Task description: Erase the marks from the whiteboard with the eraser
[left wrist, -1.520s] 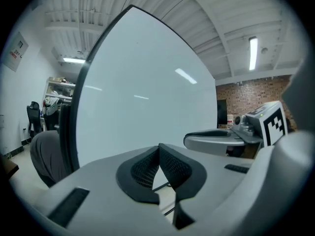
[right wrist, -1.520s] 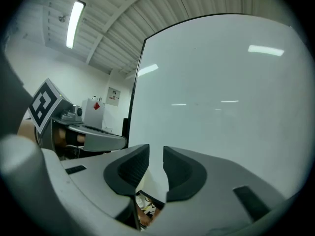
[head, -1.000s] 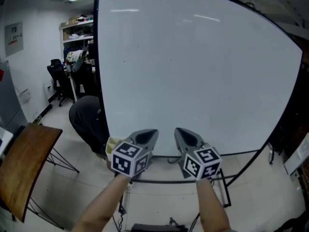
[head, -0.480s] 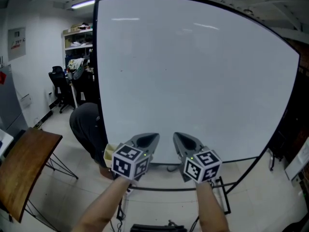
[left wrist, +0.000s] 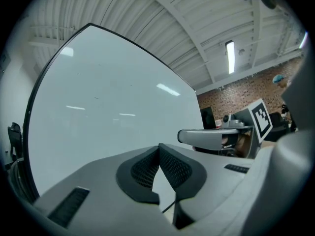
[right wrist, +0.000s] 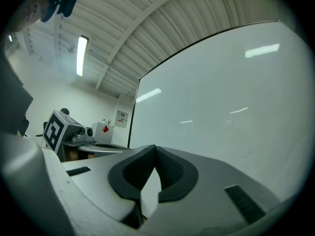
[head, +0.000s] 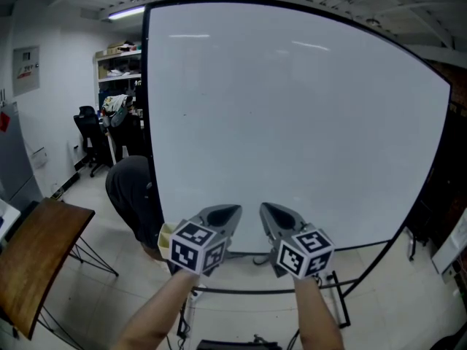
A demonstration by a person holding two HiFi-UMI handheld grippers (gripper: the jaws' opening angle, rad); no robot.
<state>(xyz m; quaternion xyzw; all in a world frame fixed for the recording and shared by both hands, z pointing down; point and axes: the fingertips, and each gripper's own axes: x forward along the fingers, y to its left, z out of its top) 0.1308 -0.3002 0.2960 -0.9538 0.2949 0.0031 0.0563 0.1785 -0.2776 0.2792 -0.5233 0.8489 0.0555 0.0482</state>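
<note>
While both grippers hung at 6 o'clock below the whiteboard (head: 292, 122), the left gripper (head: 225, 213) and right gripper (head: 271, 211) each had jaws pressed together on nothing. No eraser showed in any view. The board read nearly clean, with one speck (left wrist: 78, 73) toward 10 o'clock, possibly only dirt. That fitted a wiped board or specks awaiting the eraser, so scanning the surface closely was the careful thing.

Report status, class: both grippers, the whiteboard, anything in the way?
Left gripper shut, empty. Right gripper shut, empty. Whiteboard straight ahead, only tiny specks showing; no eraser in view. Nothing between fingers and board.
</note>
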